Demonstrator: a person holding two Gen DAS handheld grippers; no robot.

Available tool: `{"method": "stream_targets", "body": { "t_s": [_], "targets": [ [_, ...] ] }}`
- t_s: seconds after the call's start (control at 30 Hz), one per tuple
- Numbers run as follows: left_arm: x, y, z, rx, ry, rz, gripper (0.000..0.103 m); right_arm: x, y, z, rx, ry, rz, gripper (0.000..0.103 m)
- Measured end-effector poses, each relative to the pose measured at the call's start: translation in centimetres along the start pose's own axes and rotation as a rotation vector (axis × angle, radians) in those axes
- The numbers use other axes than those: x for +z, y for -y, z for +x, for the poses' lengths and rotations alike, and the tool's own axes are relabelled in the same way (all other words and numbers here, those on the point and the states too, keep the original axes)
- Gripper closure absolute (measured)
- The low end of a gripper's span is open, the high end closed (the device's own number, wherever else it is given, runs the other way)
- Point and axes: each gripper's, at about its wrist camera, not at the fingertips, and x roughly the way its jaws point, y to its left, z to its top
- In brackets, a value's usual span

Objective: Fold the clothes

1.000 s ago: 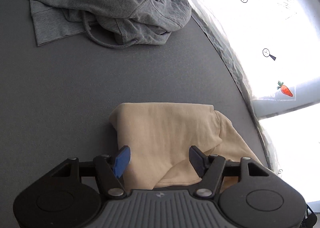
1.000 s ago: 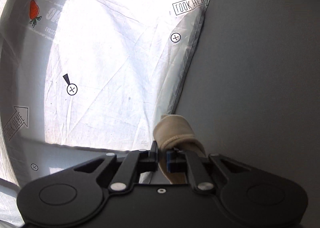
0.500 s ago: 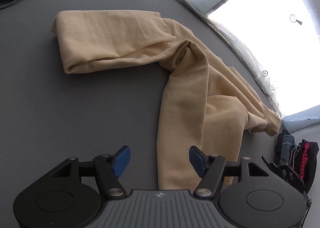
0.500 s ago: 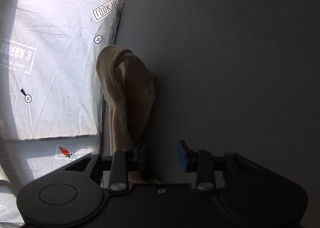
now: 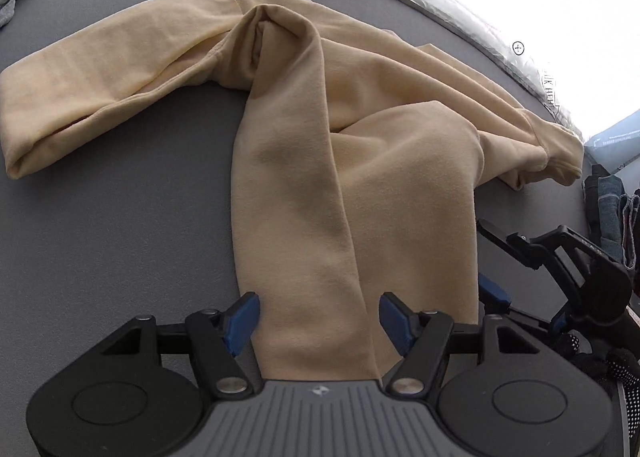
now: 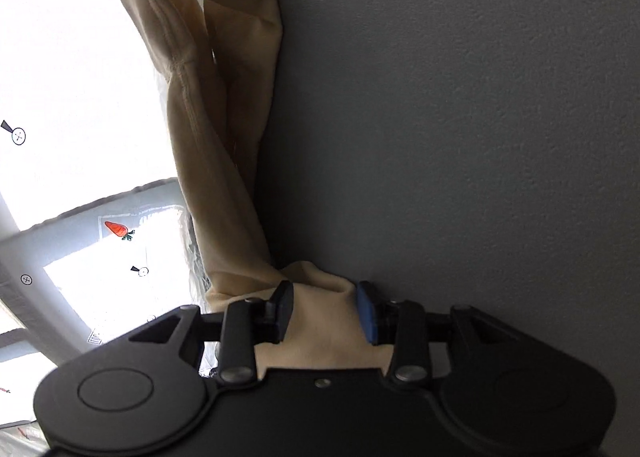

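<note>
The right gripper (image 6: 325,311) stood with its jaws parted, a fold of the beige garment (image 6: 224,129) lying between them; whether the blue pads (image 6: 366,315) touched the cloth could not be told. From there the garment ran away from the camera as a long, twisted band along the edge of the grey surface (image 6: 460,117), ending in an open loop at the top. To the left lay a bright white sheet (image 6: 80,77) printed with a carrot (image 6: 119,229) and small crossed circles.

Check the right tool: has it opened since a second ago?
Yes. The right tool was clamped on the beige garment; now its pads stand apart with cloth loose between them, against the same grey table.
</note>
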Motion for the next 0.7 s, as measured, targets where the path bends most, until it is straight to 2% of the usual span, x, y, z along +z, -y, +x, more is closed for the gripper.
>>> {"method": "stream_targets", "body": {
  "t_s": [0.17,0.37,0.47,0.5,0.7],
  "targets": [
    [1.0,0.5,0.7,0.043,-0.009,0.016,0.039,-0.1,0.0,0.4,0.002,-0.004,0.011,0.066],
    [1.2,-0.1,0.4,0.075,0.001,-0.001,0.066,-1.1,-1.0,0.9,-0.038,0.0,-0.058,0.067],
    [1.0,-0.8,0.2,0.08,0.01,-0.028,0.086,-1.9,-1.6,1.3,-0.079,0.003,-0.119,0.084],
    [1.0,-1.1,0.2,0.075,0.013,-0.049,0.091,-2.1,-1.7,1.4,-0.089,0.01,-0.135,0.095],
    [0.3,-3.3,-2.0,0.028,0.057,-0.152,0.096,-3.7,-2.8,-0.4,-0.057,0.064,-0.188,0.099]
  ]
}}
